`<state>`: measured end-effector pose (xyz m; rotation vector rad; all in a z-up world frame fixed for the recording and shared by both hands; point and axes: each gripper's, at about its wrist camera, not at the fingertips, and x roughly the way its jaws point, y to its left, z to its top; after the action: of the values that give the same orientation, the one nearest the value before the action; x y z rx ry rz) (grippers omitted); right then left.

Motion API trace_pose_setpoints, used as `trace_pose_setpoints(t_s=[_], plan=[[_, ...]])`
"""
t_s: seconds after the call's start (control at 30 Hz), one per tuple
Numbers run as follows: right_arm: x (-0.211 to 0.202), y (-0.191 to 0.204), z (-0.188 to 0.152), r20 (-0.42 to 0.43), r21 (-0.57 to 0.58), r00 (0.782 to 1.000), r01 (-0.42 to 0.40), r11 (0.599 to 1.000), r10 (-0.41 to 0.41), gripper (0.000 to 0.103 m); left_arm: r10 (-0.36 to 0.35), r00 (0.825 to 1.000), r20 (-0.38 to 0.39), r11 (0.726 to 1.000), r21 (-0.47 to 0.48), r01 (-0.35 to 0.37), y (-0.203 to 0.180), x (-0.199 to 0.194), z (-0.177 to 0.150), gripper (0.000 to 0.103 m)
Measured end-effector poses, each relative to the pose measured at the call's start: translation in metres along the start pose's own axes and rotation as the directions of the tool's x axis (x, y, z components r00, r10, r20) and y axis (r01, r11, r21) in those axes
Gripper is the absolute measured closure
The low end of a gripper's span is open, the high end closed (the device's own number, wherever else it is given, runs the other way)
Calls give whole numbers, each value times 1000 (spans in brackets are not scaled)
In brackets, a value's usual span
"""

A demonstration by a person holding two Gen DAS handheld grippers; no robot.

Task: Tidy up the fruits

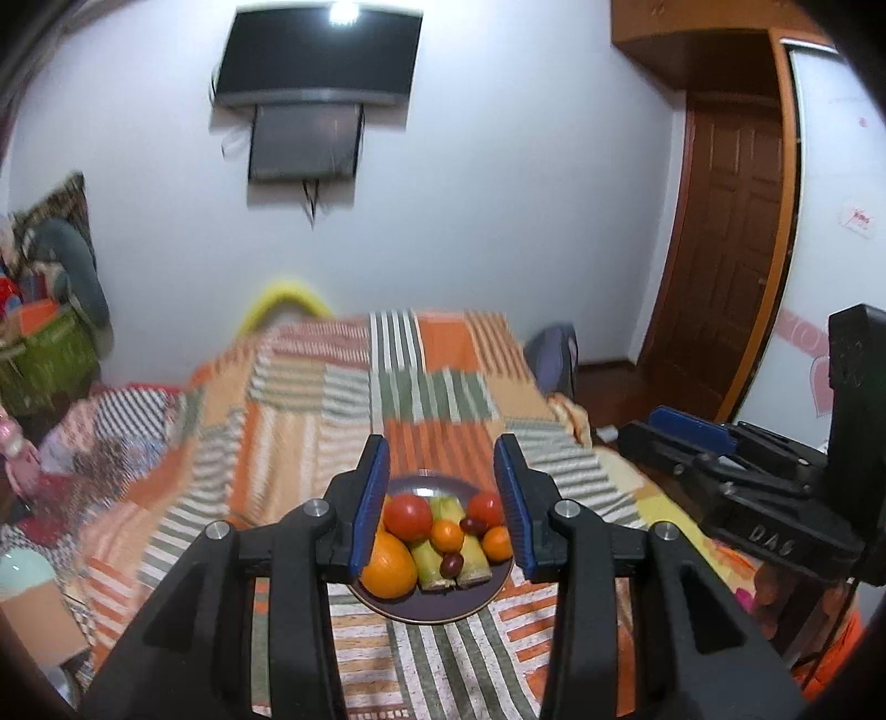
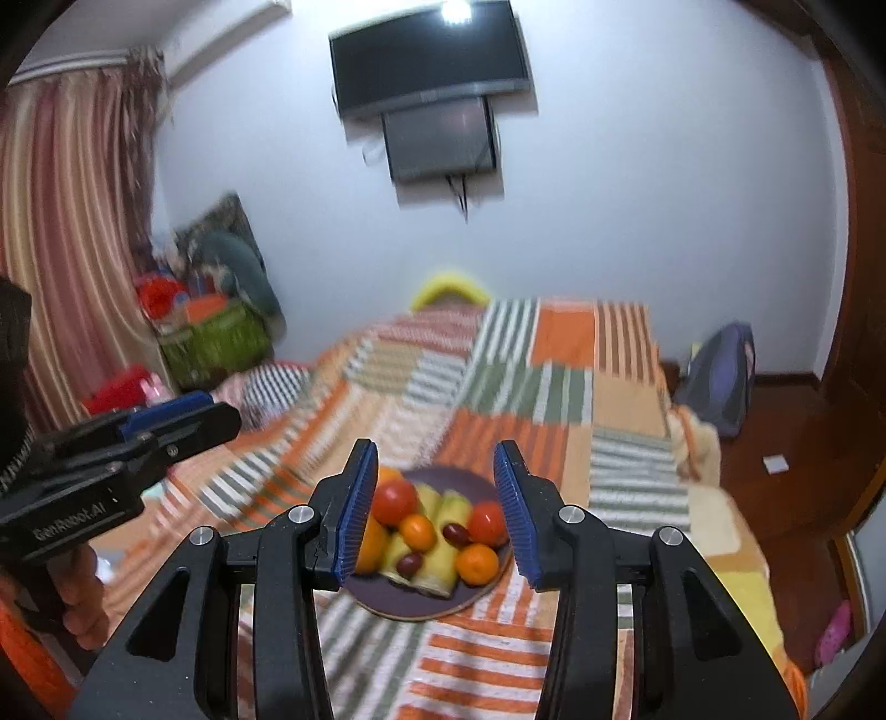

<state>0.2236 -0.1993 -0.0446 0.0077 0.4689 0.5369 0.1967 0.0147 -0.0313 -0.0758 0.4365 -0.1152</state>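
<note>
Holding both grippers (image 1: 441, 507) (image 2: 436, 507) spread and empty above the plate (image 1: 432, 612), you should pinch the soft, bruisable tomato (image 1: 408, 516) gently across its middle.

A home bedroom is shown: a bed (image 1: 421, 399) covered with a striped patchwork blanket, a wall-mounted television (image 2: 432, 52), striped curtains (image 2: 66, 221), and a wooden door (image 1: 725, 249).

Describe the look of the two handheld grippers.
Both are matte black plastic with blue ribbed fingers and silver bolt heads. The left gripper carries white "GenRobot.AI" lettering on its side. The right gripper shows embossed letters, seemingly "DAS". No cables or sleeves visible.
</note>
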Motion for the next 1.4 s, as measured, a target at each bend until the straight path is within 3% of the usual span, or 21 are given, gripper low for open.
trace_pose_setpoints(t_s=[0.23, 0.37, 0.5, 0.57, 0.7, 0.87, 1.4], plan=[[-74, 35, 11, 160, -12, 987, -8, 1000, 9, 63, 12, 989, 147, 1000, 20, -15, -14, -85, 6, 64], [-103, 53, 9, 216, -31, 976, 6, 1000, 0, 52, 7, 980, 198, 999, 35, -14, -20, -122, 6, 64], [-117, 63, 4, 255, -52, 967, 28, 998, -14, 44, 25, 973, 230, 998, 45, -37, -27, -148, 0, 49], [-121, 66, 3, 272, -49, 962, 37, 998, -23, 30, 22, 974, 227, 998, 46, -34, -26, -152, -2, 43], [-125, 70, 1, 296, -54, 954, 70, 996, -51, 21, 36, 972, 232, 998, 44, -48, -27, -158, -7, 29], [-130, 72, -6, 316, -40, 944, 111, 993, -93, 0, 50, 972, 231, 997, 42, -61, -27, -162, -14, 12], [-137, 75, -19, 303, -43, 947, 130, 991, -111, 0, 67, 971, 228, 996, 46, -80, -28, -159, -22, 6]])
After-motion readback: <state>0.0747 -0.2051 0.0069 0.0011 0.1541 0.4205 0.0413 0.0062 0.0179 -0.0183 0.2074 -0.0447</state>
